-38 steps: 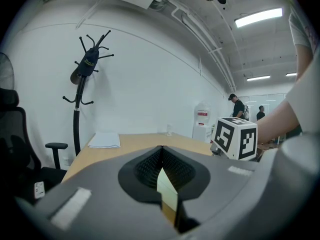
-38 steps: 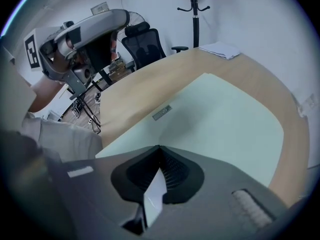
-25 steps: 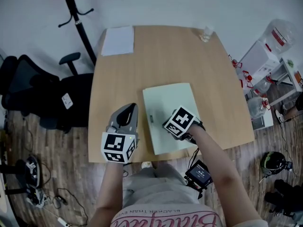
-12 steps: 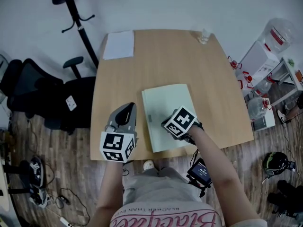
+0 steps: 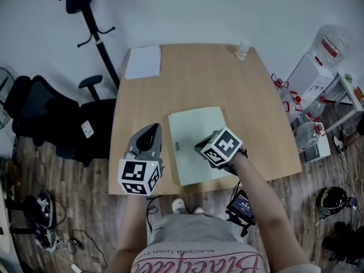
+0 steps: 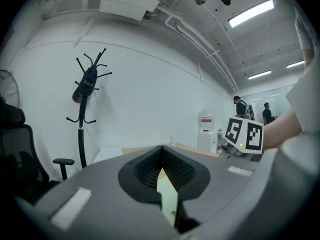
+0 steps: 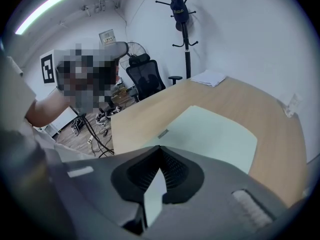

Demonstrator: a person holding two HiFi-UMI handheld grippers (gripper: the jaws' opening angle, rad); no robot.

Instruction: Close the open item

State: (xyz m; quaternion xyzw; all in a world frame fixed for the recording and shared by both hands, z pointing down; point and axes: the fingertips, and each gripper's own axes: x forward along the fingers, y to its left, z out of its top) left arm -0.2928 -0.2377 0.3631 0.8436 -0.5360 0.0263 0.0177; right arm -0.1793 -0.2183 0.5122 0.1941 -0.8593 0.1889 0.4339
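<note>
The pale green folder [image 5: 196, 135] lies flat and shut on the wooden table [image 5: 199, 78], its near edge close to the table's front edge. Bare wood stretches beyond the folder's far edge, where a white sheet [image 5: 143, 61] sits far-left of it and a small clear item [image 5: 243, 51] far-right. The left gripper [image 5: 153, 128] is just left of the folder's left edge, forearm straight, jaws pressed together with nothing between them. The right gripper [image 5: 199, 148] hangs over the folder's near right part, wrist angled inward, jaws likewise together and empty. Since a second ago the folder has stayed put, and the right gripper has drifted slightly toward its right edge.
</note>
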